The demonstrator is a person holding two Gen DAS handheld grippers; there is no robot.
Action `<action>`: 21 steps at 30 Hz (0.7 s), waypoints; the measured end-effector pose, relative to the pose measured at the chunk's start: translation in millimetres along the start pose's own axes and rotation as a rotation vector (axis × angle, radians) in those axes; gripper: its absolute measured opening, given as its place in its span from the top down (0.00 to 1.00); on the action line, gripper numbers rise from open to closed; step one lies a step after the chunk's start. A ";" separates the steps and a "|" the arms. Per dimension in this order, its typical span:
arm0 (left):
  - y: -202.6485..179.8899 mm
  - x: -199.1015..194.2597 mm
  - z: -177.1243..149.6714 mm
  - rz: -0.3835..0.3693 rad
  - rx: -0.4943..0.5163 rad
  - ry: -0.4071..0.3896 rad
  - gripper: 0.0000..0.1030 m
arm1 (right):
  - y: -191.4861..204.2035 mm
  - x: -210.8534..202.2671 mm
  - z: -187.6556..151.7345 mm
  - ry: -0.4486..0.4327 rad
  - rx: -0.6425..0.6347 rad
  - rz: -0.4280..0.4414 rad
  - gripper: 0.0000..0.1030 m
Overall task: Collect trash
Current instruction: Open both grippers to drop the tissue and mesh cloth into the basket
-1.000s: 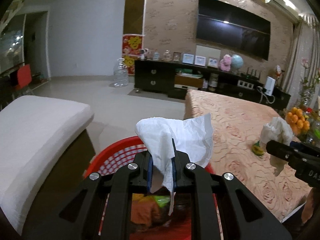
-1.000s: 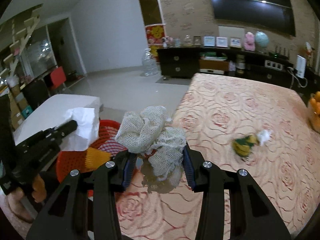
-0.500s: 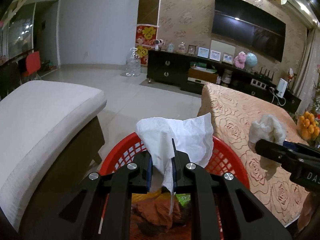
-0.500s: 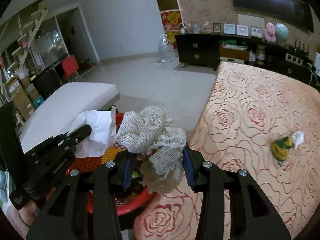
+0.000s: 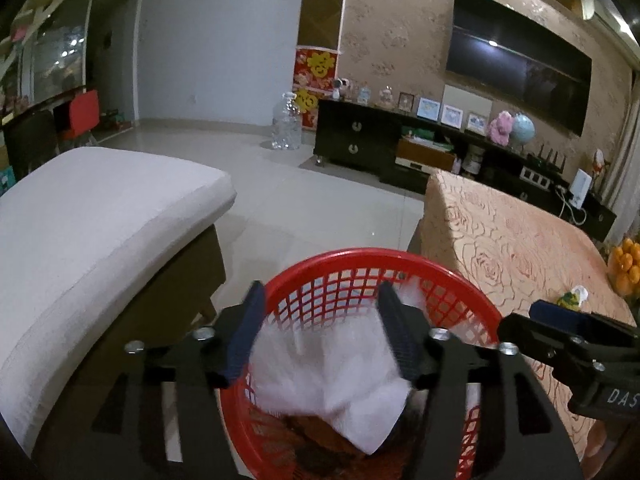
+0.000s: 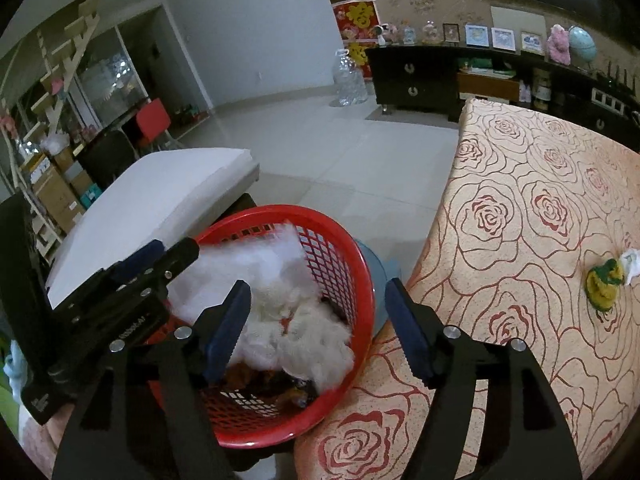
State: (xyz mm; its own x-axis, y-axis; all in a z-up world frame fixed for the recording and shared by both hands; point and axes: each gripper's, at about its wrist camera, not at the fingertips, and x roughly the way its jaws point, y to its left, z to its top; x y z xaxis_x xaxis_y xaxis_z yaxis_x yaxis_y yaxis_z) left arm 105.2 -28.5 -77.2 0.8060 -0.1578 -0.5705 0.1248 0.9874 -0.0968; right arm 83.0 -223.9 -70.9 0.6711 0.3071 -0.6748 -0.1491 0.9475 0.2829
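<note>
over the red basket (image 5: 400, 264), both tools' jaws are opening, gripping nothing; right tool (image 5: 576, 344) reads "das".

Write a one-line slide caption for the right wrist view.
Right tool opening above the red plastic mesh basket, white net wad dropping in; yellow-green scrap left on the rose-patterned tablecloth.

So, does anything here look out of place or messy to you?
One thing: a crumpled yellow-green scrap with a bit of white tissue beside it lies on the rose-patterned tablecloth, outside the red basket where the white tissue and mesh rag have landed. Nothing looks spilled or broken.
</note>
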 end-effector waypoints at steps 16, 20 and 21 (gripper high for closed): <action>-9.1 -3.2 -4.8 -0.030 0.010 -0.023 0.28 | -34.1 -31.6 -18.5 -0.055 0.023 -0.102 0.34; -14.8 -6.2 -5.5 -0.046 0.020 -0.035 0.28 | -49.6 -39.9 -21.3 -0.068 0.041 -0.135 0.34; -16.8 -7.4 -5.6 -0.050 0.025 -0.039 0.28 | -53.2 -42.1 -22.4 -0.071 0.043 -0.146 0.34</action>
State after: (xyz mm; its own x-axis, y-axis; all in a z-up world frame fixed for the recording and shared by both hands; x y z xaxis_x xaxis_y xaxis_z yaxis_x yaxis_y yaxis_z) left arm 93.9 -43.9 -75.9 0.8205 -0.2074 -0.5328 0.1798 0.9782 -0.1039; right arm 46.5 -285.2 -72.9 0.7330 0.1582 -0.6615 -0.0160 0.9763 0.2157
